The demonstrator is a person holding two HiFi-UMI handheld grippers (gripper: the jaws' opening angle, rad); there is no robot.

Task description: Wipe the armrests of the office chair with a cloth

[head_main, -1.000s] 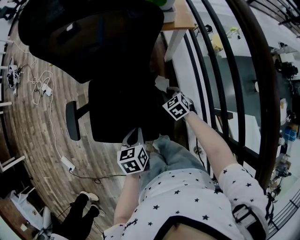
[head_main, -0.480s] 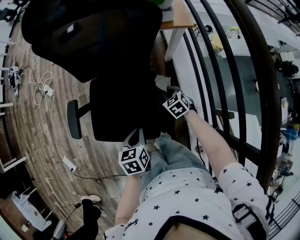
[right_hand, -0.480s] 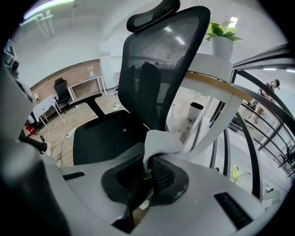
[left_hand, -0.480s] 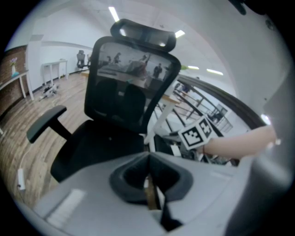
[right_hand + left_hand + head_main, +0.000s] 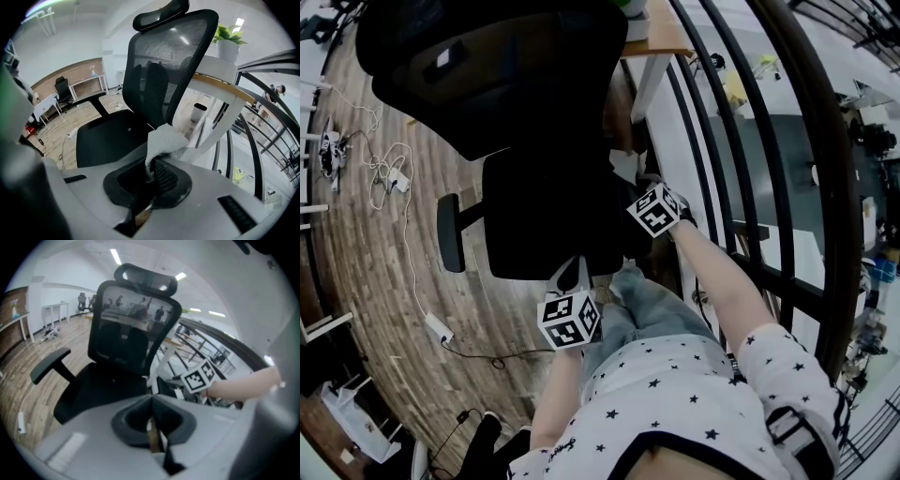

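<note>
A black office chair fills the head view, with its seat in the middle and its mesh backrest above. Its left armrest sticks out over the wooden floor. My right gripper is at the seat's right side, shut on a white cloth; the right armrest is hidden there. In the right gripper view the cloth bunches out of the shut right gripper, in front of the backrest. My left gripper hangs at the seat's front edge. Its jaws are shut and hold nothing.
Black railing bars run down the right side. A white table with a potted plant stands behind the chair. Cables and a power strip lie on the wooden floor. Another person's legs show at bottom left.
The chair has shifted a little to the right in the head view. The person at the bottom left has stepped further down. Both grippers have barely moved.
</note>
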